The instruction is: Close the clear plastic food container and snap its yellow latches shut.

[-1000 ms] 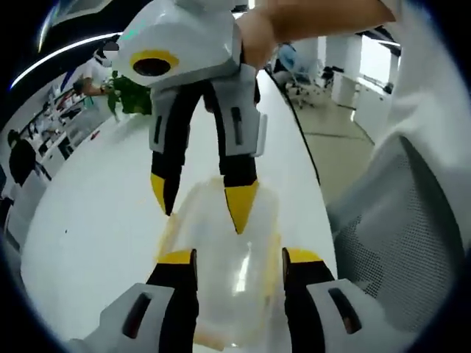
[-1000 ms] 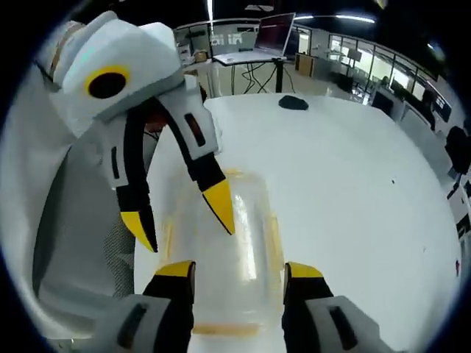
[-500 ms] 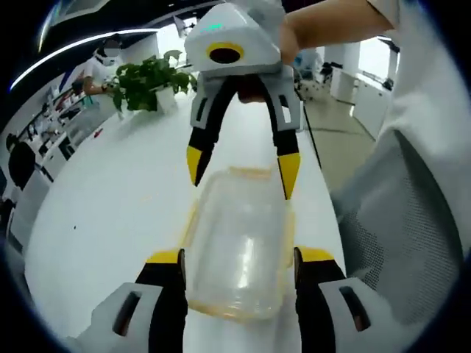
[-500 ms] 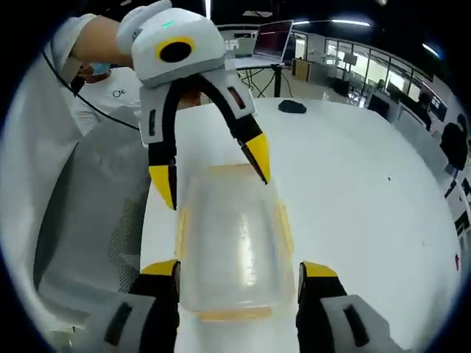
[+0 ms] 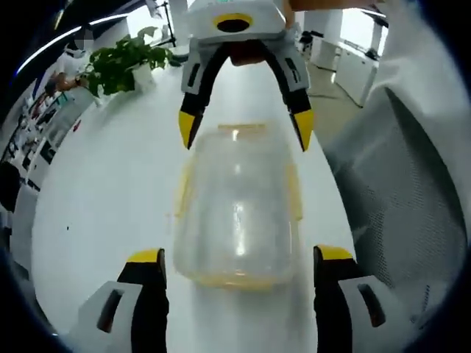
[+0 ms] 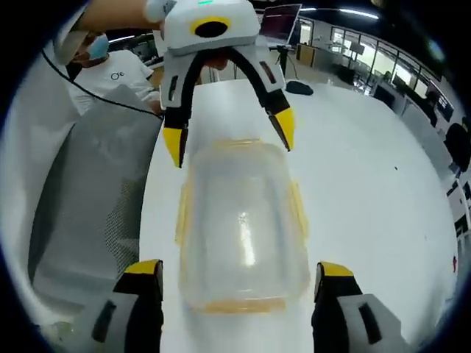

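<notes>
Left tool (image 5: 241,261) I have spread wide, jaws flanking the near end of the clear plastic food container (image 5: 237,206) without touching it. Right tool (image 6: 241,268) stands the same way at the opposite end, jaws apart and holding nothing. I see the container lying lid-on on the white worktop (image 5: 103,198), close to its edge, with yellow latches (image 6: 298,211) along its sides and ends. A potted plant (image 5: 118,62) sits far down the worktop. On a person's white shirt (image 6: 110,73) I can make out a small mark, too blurred to read.
</notes>
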Available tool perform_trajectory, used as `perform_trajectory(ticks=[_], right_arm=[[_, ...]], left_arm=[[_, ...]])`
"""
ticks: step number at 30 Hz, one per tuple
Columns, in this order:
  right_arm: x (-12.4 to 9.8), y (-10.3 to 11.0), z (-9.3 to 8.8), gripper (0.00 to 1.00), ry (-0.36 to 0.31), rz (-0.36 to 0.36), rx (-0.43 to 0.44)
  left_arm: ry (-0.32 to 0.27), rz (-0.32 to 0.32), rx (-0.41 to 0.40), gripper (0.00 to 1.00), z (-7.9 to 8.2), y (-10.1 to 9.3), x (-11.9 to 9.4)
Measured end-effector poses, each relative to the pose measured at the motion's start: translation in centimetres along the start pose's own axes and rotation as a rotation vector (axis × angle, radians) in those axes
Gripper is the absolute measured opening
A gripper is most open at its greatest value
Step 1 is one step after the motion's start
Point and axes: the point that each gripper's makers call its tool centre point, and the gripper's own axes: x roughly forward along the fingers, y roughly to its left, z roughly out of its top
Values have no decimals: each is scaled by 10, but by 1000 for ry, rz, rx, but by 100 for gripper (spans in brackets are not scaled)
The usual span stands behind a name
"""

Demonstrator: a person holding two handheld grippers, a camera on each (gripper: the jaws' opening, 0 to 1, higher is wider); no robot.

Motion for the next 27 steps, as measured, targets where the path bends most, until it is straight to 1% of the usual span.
perform_trajectory(ticks=[3, 5, 6, 7, 8, 11, 16, 19, 27], right_arm=[[6, -1, 2, 83, 14, -12, -21], [9, -4, -1, 78, 41, -24, -36], [10, -9, -2, 78, 52, -51, -58], [10, -5, -1, 77, 50, -29, -43], [9, -6, -1, 77, 51, -26, -45], [8, -7, 0, 76, 28, -26, -49], [11, -6, 5, 76, 39, -21, -59], [15, -4, 11, 76, 47, -16, -68], [31, -2, 39, 76, 52, -3, -97]], left_arm=[[23, -7, 7, 83, 0, -1, 6], [62, -1, 40, 76, -5, -1, 9], [65, 15, 60, 74, -5, 2, 10], [61, 10, 53, 74, -5, 1, 10], [62, 12, 51, 73, -6, 2, 9], [57, 15, 44, 73, -7, 3, 8], [63, 19, 44, 72, -11, 1, 5], [63, 22, 36, 73, -18, 1, 2], [72, 34, 12, 72, -45, -2, -14]])
